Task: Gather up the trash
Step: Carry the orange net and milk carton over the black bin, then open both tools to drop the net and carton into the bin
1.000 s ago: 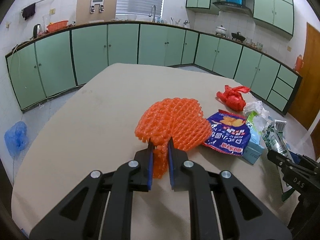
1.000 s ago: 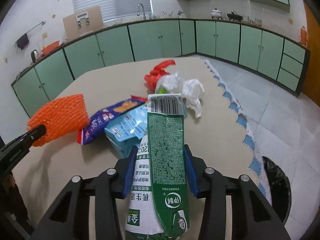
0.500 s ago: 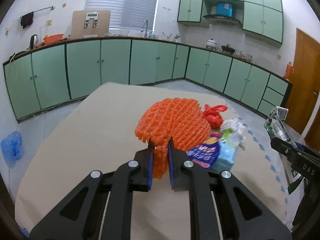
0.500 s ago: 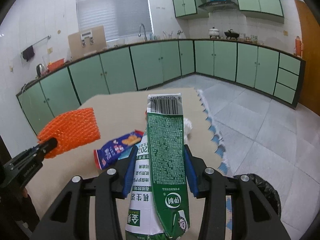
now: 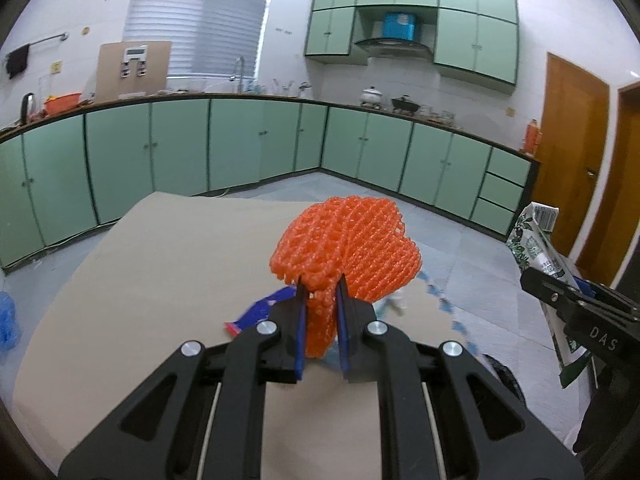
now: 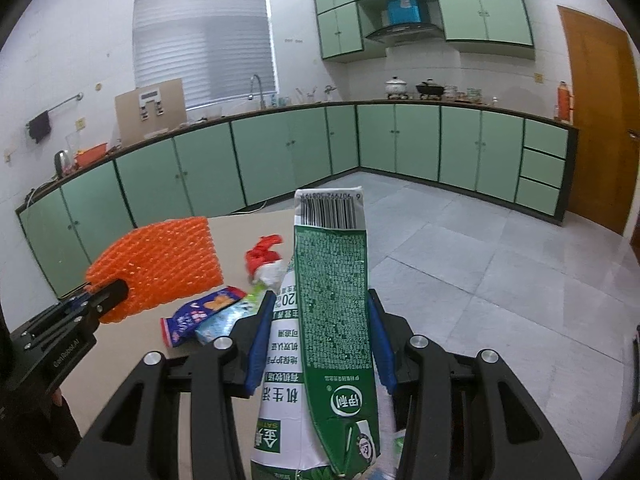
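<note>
My left gripper [image 5: 320, 312] is shut on an orange foam fruit net [image 5: 348, 248], held up above the beige table [image 5: 160, 272]. In the right wrist view the same orange net [image 6: 160, 264] hangs at the left in that gripper [image 6: 104, 300]. My right gripper [image 6: 320, 336] is shut on a green and white milk carton [image 6: 332, 300], barcode end pointing away. The carton [image 5: 536, 244] and right gripper [image 5: 560, 296] show at the right edge of the left wrist view. On the table lie a blue snack bag [image 6: 200, 312], a light blue packet [image 6: 224, 320], a red plastic bag [image 6: 264, 252] and crumpled white tissue [image 6: 276, 274].
A black bin bag [image 5: 500, 372] sits on the tiled floor past the table's right edge. Green cabinets [image 6: 280, 160] line the walls beyond. A brown door [image 5: 572, 152] stands at the right. A blue bag [image 5: 6, 320] lies on the floor at far left.
Both grippers have risen with their loads and the views have tilted up. The table and its remaining trash now sit lower and smaller, and more of the floor and cabinets shows.
</note>
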A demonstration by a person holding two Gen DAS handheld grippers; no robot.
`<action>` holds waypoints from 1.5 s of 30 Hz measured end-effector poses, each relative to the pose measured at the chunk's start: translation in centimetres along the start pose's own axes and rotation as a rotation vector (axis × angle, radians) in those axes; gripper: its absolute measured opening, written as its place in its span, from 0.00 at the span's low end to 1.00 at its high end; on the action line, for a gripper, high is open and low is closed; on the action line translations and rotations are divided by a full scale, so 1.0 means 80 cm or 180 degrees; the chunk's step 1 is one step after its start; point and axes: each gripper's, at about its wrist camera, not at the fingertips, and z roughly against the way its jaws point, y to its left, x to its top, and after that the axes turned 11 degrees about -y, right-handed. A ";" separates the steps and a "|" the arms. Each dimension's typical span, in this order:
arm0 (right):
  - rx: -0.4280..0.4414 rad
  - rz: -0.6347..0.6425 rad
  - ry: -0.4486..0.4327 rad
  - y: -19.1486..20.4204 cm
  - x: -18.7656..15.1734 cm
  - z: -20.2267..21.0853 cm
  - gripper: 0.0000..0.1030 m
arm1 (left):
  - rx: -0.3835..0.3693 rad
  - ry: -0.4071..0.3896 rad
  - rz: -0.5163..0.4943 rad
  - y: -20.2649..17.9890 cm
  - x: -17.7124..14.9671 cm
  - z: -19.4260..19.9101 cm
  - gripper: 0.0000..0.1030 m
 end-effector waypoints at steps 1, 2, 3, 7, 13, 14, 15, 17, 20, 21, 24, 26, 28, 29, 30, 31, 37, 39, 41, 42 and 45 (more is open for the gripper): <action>-0.0036 -0.0014 -0.0010 -0.007 0.000 0.004 0.43 | -0.0040 -0.0002 -0.0012 -0.008 0.000 0.000 0.11; -0.0065 -0.0026 -0.0016 -0.013 0.000 0.007 0.43 | -0.0083 -0.0003 -0.0022 -0.017 -0.001 -0.001 0.11; -0.0101 -0.0040 -0.0022 -0.020 0.000 0.010 0.43 | -0.0124 -0.0002 -0.0031 -0.024 -0.001 -0.001 0.11; -0.0241 -0.0107 -0.0040 -0.048 -0.001 0.019 0.43 | -0.0318 0.0033 -0.0088 -0.060 -0.008 -0.004 0.10; -0.0466 -0.0176 -0.0057 -0.090 -0.009 0.034 0.43 | -0.0565 0.0099 -0.0197 -0.112 -0.026 -0.009 0.10; -0.0507 -0.0167 -0.0059 -0.096 -0.011 0.037 0.43 | -0.0606 0.0119 -0.0209 -0.122 -0.030 -0.011 0.10; -0.0541 -0.0154 -0.0060 -0.101 -0.013 0.039 0.43 | -0.0633 0.0134 -0.0215 -0.128 -0.033 -0.012 0.10; -0.0602 -0.0129 -0.0061 -0.111 -0.017 0.044 0.43 | -0.0701 0.0174 -0.0239 -0.142 -0.041 -0.016 0.10; -0.0679 -0.0134 -0.0058 -0.127 -0.024 0.051 0.43 | -0.0796 0.0229 -0.0284 -0.162 -0.051 -0.022 0.11; -0.0693 -0.0148 -0.0054 -0.133 -0.026 0.053 0.43 | -0.0829 0.0250 -0.0314 -0.168 -0.054 -0.026 0.11; -0.0749 -0.0218 -0.0020 -0.155 -0.033 0.054 0.42 | -0.0894 0.0314 -0.0365 -0.189 -0.061 -0.037 0.11; -0.0777 -0.0289 0.0029 -0.169 -0.040 0.049 0.43 | -0.0930 0.0380 -0.0433 -0.204 -0.067 -0.047 0.11; -0.0810 -0.0361 0.0097 -0.185 -0.051 0.042 0.42 | -0.0969 0.0485 -0.0474 -0.217 -0.078 -0.058 0.11; -0.0831 -0.0383 0.0130 -0.191 -0.056 0.037 0.42 | -0.0984 0.0534 -0.0493 -0.223 -0.083 -0.063 0.11; -0.0845 -0.0402 0.0159 -0.198 -0.061 0.034 0.43 | -0.0990 0.0569 -0.0514 -0.230 -0.088 -0.069 0.11; -0.0851 -0.0417 0.0179 -0.201 -0.067 0.033 0.43 | -0.0998 0.0593 -0.0530 -0.232 -0.091 -0.073 0.11; -0.0875 -0.0474 0.0338 -0.222 -0.095 0.012 0.43 | -0.1071 0.0763 -0.0551 -0.251 -0.108 -0.104 0.14; -0.0880 -0.0496 0.0388 -0.230 -0.103 0.005 0.43 | -0.1074 0.0793 -0.0546 -0.254 -0.110 -0.112 0.14; -0.0889 -0.0511 0.0431 -0.235 -0.108 -0.003 0.43 | -0.1078 0.0819 -0.0554 -0.256 -0.112 -0.119 0.14; -0.0895 -0.0517 0.0447 -0.237 -0.110 -0.005 0.43 | -0.1075 0.0830 -0.0567 -0.258 -0.113 -0.123 0.14; -0.0908 -0.0538 0.0472 -0.242 -0.114 -0.010 0.42 | -0.1071 0.0857 -0.0602 -0.261 -0.113 -0.129 0.16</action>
